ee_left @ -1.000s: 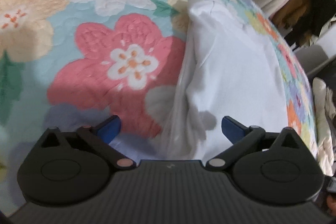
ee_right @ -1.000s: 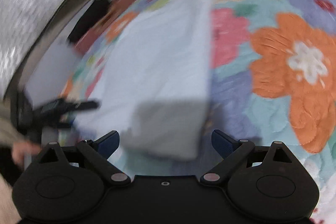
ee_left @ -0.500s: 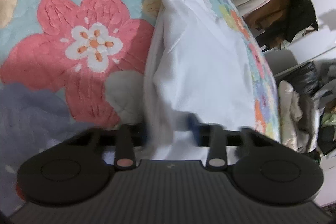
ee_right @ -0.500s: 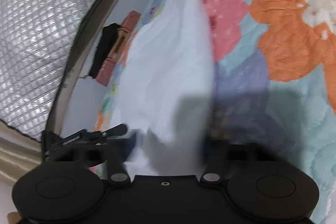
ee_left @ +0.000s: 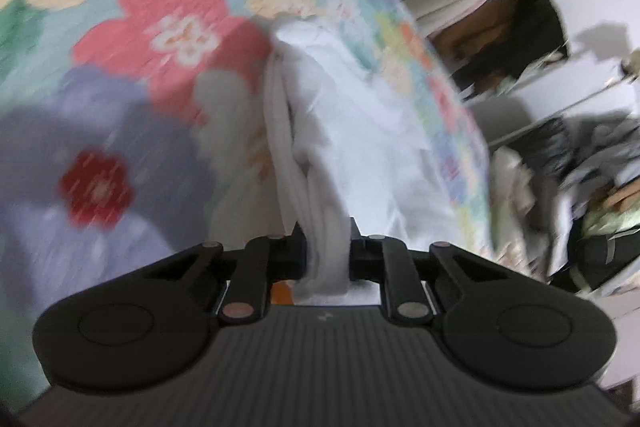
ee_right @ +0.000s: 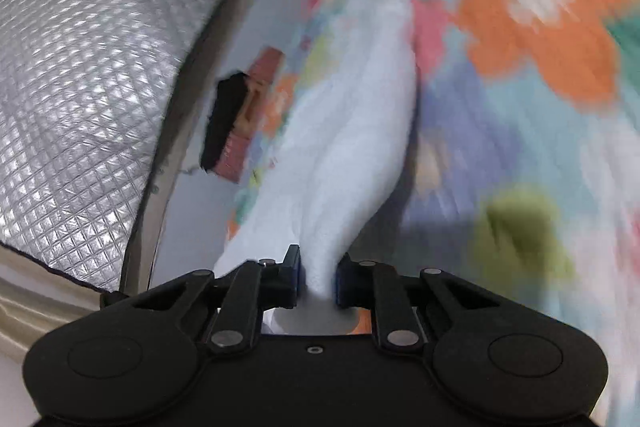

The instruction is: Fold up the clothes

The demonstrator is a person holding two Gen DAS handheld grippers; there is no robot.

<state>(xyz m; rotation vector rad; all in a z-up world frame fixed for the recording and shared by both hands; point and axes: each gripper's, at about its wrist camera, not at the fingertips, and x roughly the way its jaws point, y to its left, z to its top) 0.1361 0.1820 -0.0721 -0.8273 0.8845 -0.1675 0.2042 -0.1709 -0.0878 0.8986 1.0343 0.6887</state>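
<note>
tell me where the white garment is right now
The white garment lies on the floral quilt, its near edge bunched in both the left gripper and the right gripper.

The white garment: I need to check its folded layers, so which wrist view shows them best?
The left wrist view: the white garment shows stacked edges and creases running into the left gripper. The right wrist view shows a smoother, blurrier strip pinched by the right gripper.
</note>
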